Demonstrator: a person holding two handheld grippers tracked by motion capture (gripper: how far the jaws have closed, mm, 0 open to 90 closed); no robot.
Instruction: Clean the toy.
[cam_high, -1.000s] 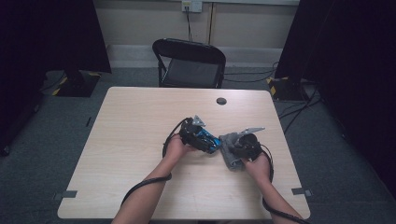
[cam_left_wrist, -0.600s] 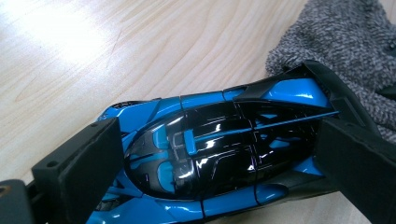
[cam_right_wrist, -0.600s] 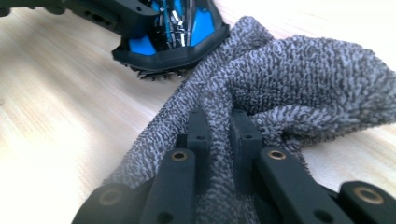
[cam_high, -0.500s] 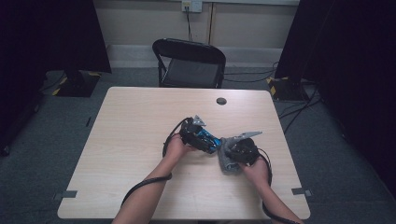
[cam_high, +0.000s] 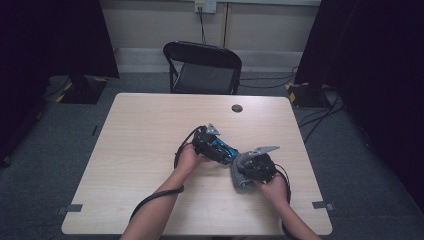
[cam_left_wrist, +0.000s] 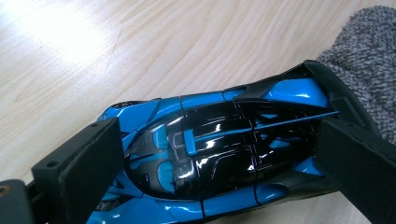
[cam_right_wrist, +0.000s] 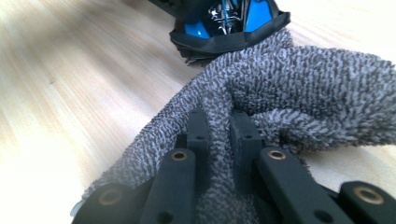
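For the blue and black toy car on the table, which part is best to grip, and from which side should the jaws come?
Grip the toy car across its body, one jaw on each long flank, coming from above its roof, as the left gripper does. The flanks are long and roughly parallel; the glossy roof is curved and would probably slip. That leaves the tail free for the grey cloth pinched in the right gripper.

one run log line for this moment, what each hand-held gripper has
left hand-held gripper: shut on blue toy car | right hand-held gripper: shut on grey cloth | cloth at car's end
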